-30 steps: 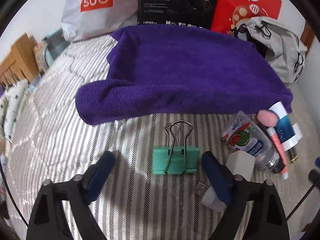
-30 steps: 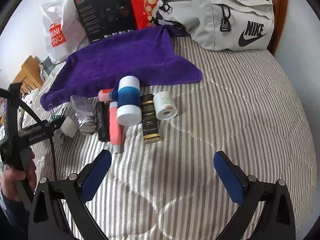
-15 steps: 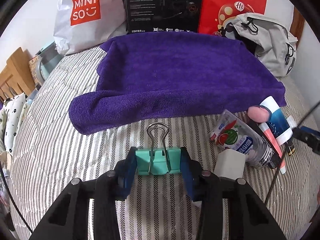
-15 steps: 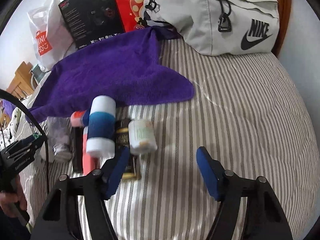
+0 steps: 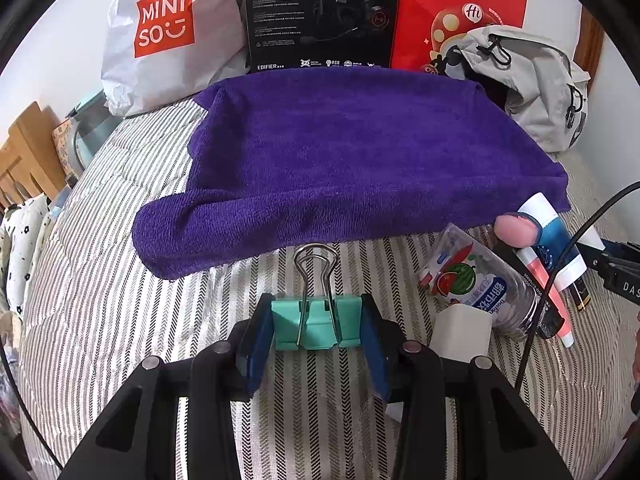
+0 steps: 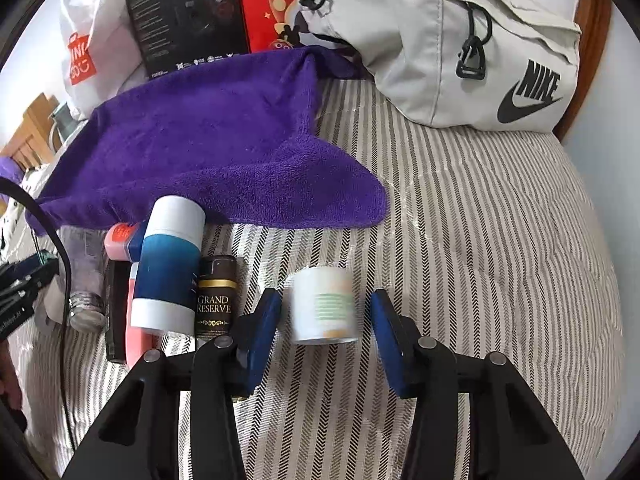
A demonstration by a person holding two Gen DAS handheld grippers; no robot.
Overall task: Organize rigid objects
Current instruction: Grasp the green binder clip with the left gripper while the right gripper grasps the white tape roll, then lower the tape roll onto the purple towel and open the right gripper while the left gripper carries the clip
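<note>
— Gripping the clip (image 5: 316,326) by its two sides, was it, that left gripper (image 5: 317,330)?

— It was. Both blue pads (image 5: 256,344) pressed against the green body, wire handles standing up between them, the clip just in front of the purple towel (image 5: 352,160) on the striped bed (image 5: 100,300).

— And the right gripper (image 6: 325,316)?

— Partly open around a small white jar (image 6: 323,306) lying on the bed. A sliver of gap showed at each pad, so it had not clamped; the jar looked blurred.

— Where did the other things lie?

— Left of the jar lay a dark bottle (image 6: 216,300) marked Grand Reserve, a blue-and-white tube (image 6: 168,272), a pink tube (image 6: 136,320), and a clear bottle (image 6: 82,276), side by side below the towel's edge. A white cube (image 5: 460,334) sat just right of the left gripper.

— Behind the towel?

— A grey Nike bag (image 6: 460,52), a black box (image 5: 320,16), a red box (image 5: 452,12) and a Miniso bag (image 5: 168,32).
</note>
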